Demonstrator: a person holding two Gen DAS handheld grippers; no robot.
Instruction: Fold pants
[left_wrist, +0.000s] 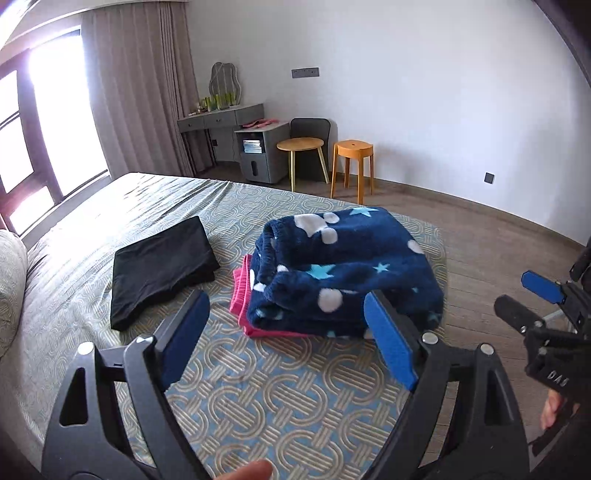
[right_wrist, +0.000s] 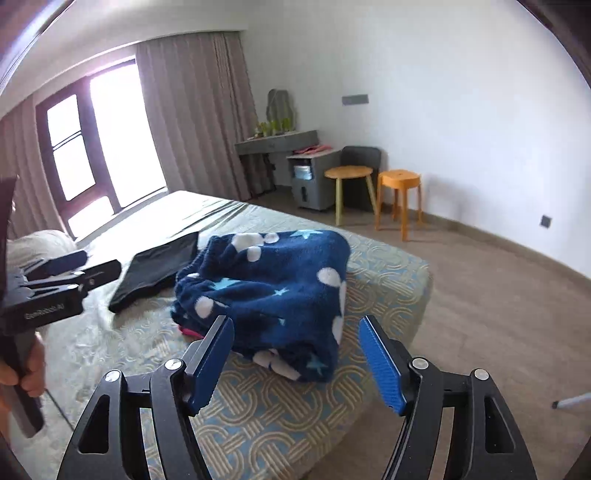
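Observation:
Folded navy fleece pants with white dots and blue stars (left_wrist: 343, 269) lie near the bed's corner on top of a folded pink garment (left_wrist: 242, 299); they also show in the right wrist view (right_wrist: 273, 291). My left gripper (left_wrist: 286, 332) is open and empty, held above the bedspread just short of the stack. My right gripper (right_wrist: 297, 354) is open and empty, just short of the navy pants. The right gripper also shows at the right edge of the left wrist view (left_wrist: 543, 295), and the left gripper shows at the left of the right wrist view (right_wrist: 74, 269).
Folded black pants (left_wrist: 162, 266) lie left of the stack on the patterned bedspread (left_wrist: 280, 398). A pillow (left_wrist: 11, 280) is at the far left. The bed's edge and wooden floor (left_wrist: 491, 251) are to the right. Two stools (left_wrist: 351, 162) and a desk stand by the wall.

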